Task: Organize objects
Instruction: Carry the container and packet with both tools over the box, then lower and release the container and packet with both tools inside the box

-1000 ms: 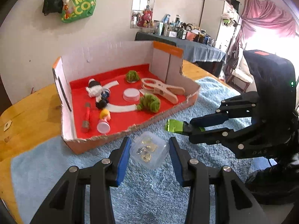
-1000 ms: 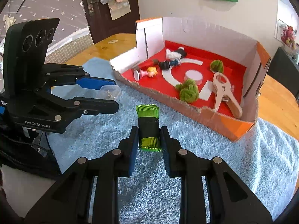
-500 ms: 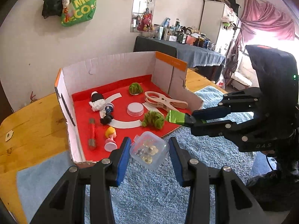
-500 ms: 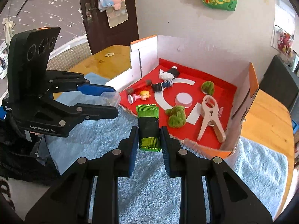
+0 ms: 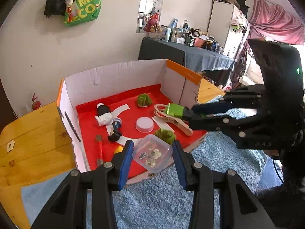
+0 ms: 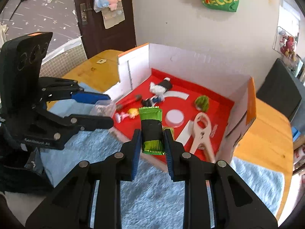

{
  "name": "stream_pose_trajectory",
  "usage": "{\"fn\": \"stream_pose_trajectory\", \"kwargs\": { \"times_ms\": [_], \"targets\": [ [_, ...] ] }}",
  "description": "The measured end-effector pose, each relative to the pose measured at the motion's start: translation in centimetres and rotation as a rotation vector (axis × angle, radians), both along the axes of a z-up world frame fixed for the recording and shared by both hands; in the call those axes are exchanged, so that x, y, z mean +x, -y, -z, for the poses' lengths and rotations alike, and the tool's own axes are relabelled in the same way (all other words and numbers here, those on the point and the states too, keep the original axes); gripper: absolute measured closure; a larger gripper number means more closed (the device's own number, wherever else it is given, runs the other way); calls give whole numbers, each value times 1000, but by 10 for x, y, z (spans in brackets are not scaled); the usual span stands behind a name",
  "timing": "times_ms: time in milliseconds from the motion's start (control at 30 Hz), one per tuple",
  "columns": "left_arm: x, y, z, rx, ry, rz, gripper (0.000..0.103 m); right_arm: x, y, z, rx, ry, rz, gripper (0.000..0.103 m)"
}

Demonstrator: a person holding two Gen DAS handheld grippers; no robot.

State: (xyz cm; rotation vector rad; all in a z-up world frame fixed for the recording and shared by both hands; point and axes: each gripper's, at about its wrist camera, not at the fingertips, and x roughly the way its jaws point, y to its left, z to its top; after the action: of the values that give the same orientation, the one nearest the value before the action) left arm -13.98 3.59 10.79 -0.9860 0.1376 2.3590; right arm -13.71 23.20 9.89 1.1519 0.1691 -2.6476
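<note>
Green-foil packet (image 6: 152,129): clamped in right gripper (image 6: 152,133), long axis pointing ahead into red-floored box (image 6: 219,103).
Clear tub (image 5: 152,153): pinched by left gripper (image 5: 151,159), above box's near edge.
Nearer free floor: right.

The right gripper (image 6: 152,142) clamps a green and black foil packet (image 6: 152,128) just above the near edge of a cardboard box (image 6: 200,64) lined in red. At left, the left gripper (image 6: 103,110) pinches a small clear plastic container (image 6: 103,107) over the blue fuzzy mat (image 6: 152,189). Inside the box lie a wooden clamp (image 6: 202,133), a white round lid (image 6: 174,117), two green fuzzy balls (image 6: 202,103) and small dolls (image 6: 131,113).
</note>
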Motion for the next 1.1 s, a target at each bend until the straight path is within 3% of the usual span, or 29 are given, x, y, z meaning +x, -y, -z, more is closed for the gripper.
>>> {"fn": "stream_pose_trajectory", "kwargs": {
  "times_ms": [300,667,1100],
  "targets": [
    [-34,-15,11,-23,66,-30,59,-57,-13,-1,22,56,32,80],
    [-77,-28,42,-59,185,-80,59,-127,-17,38,84,208,67,80],
    [-96,-31,61,-65,267,-116,59,-158,-21,62,100,303,77,80]
  ]
}}
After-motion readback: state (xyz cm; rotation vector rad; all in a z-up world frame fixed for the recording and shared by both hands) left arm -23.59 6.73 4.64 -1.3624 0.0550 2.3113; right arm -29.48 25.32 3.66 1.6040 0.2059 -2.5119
